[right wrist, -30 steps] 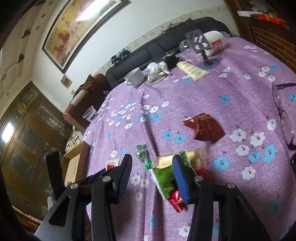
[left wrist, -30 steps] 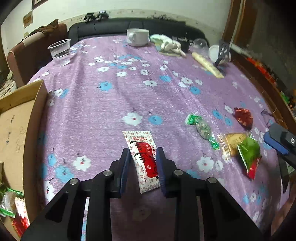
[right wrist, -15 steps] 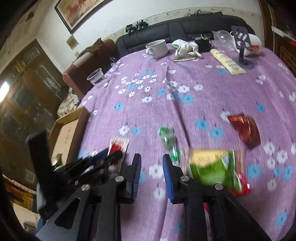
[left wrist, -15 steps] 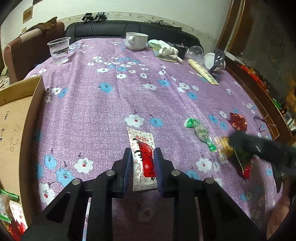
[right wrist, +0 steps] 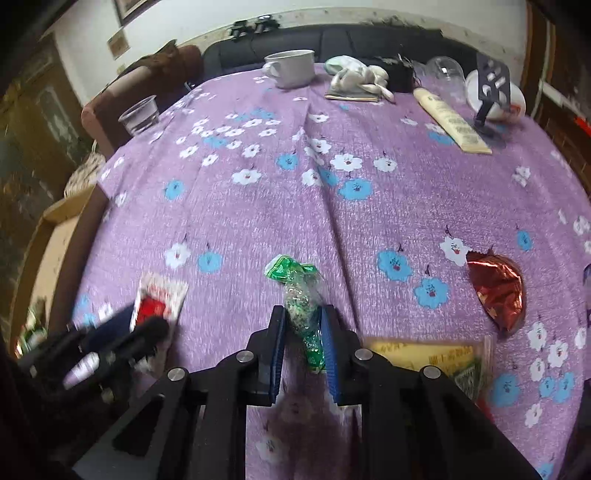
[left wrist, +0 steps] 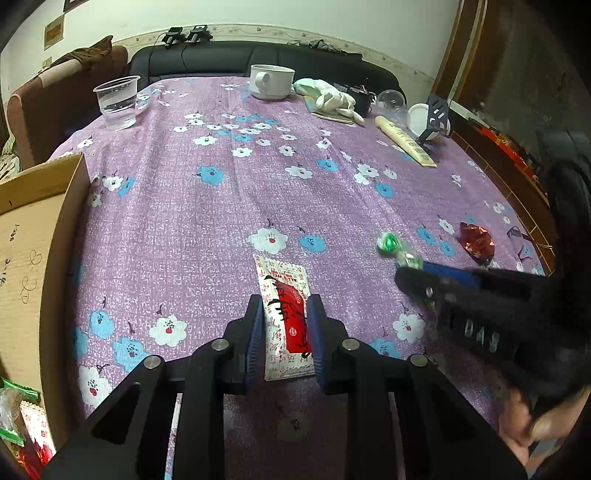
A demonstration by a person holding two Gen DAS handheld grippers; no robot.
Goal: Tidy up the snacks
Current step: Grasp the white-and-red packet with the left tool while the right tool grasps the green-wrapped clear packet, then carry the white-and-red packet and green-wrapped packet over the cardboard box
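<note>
Worktop [left wrist: 207,221]: purple woven cloth with white and blue flowers.
Left tongs [left wrist: 284,314]: clenched on the flat white-and-red sachet [left wrist: 284,314], which lies mid-worktop, as half a second ago.
Right tongs [right wrist: 303,328]: blue pads now flank the crinkly green twist-wrapped candy [right wrist: 299,299] on the cloth; grip unclear; earlier they hung left of it.
Foil: crumpled red wrapper [right wrist: 498,291], right.
Box: brown cardboard [left wrist: 33,258], left edge.

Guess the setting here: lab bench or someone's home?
Most likely a home living room: a black sofa behind a table under a purple floral tablecloth, a framed picture on the wall, and a white mug among household clutter.
</note>
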